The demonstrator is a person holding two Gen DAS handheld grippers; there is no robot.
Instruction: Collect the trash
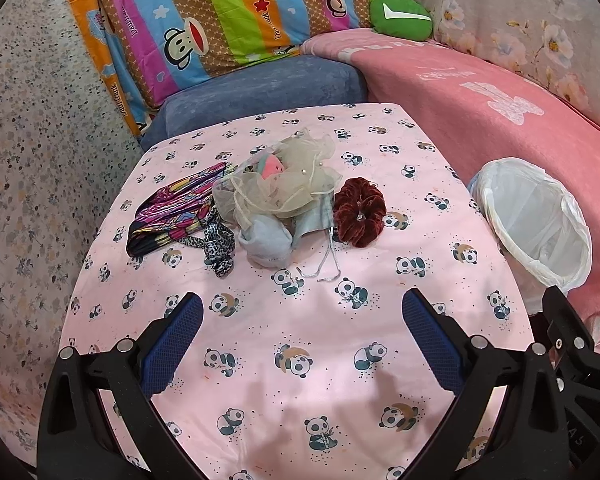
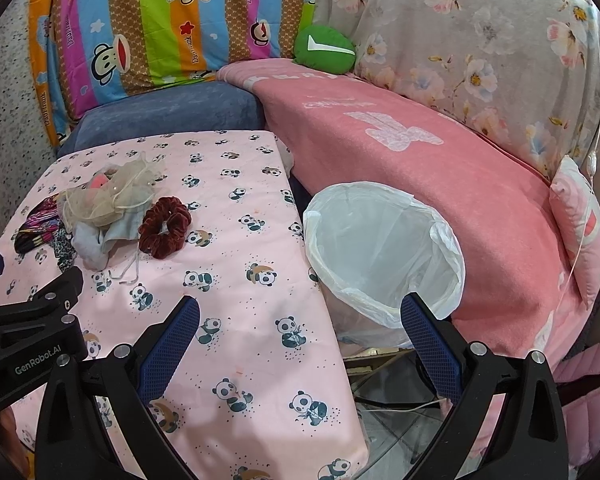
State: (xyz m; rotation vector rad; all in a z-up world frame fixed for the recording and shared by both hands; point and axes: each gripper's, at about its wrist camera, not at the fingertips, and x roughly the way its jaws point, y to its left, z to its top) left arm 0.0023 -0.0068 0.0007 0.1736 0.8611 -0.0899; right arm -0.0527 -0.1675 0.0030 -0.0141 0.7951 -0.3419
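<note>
Left claw (image 1: 302, 308) is wide open w/ nothing between its blue pads, hanging over the panda-print tabletop (image 1: 300, 360) at bottom of frame. Right claw (image 2: 300, 312) is also wide open and empty, above the tabletop edge and the white-lined bin (image 2: 384, 256). Trash pile (image 1: 276, 200) and dark red scrunchie (image 1: 360, 210) lie mid-frame, touching. Striped pillow (image 1: 220, 12) reads "Paul Frank"; left claw body in right view reads "GenRobot.AI".
</note>
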